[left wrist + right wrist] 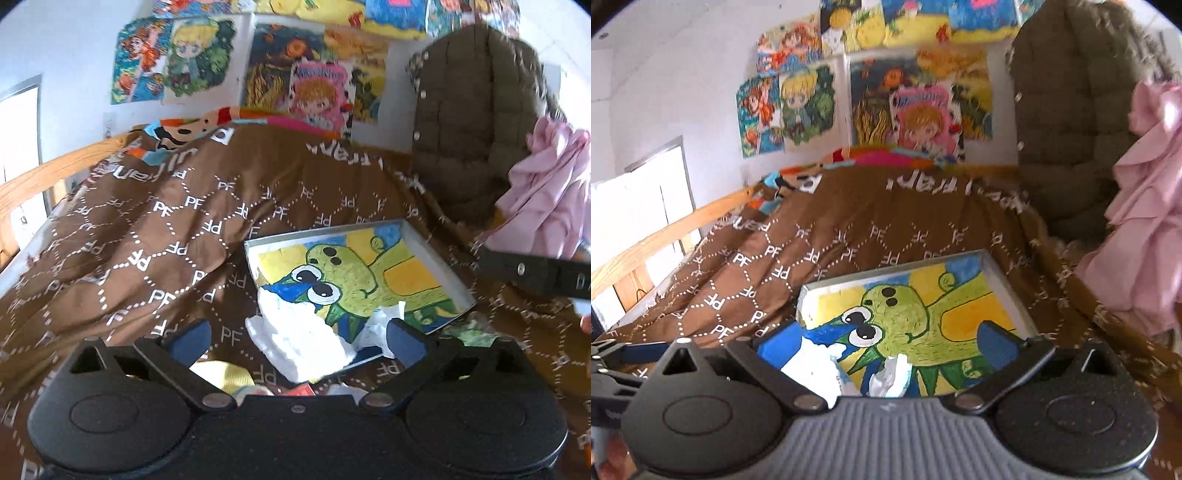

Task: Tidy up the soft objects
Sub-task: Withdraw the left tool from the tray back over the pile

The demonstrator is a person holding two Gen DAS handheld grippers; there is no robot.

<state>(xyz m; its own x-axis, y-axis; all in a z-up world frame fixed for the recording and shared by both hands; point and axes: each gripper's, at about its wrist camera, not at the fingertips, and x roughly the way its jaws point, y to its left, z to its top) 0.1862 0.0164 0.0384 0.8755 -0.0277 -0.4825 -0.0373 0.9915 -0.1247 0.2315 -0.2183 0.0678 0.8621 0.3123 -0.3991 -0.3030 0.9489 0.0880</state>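
A shallow tray (436, 254) with a painted green cartoon creature lies on the brown bed cover; it also shows in the right wrist view (1008, 284). White soft cloth pieces (299, 339) lie on its near corner, and show in the right wrist view (812, 365) too. My left gripper (295, 338) is open just above and around the white cloth. My right gripper (886, 343) is open over the tray's near edge, empty. The right gripper's body (532, 273) shows at the right of the left wrist view.
A brown "PF" patterned cover (166, 221) spreads over the bed. An olive quilted jacket (469, 122) and a pink garment (550, 192) hang at the right. A wooden bed rail (44, 173) runs along the left. Small yellow and red items (229, 373) lie under my left gripper.
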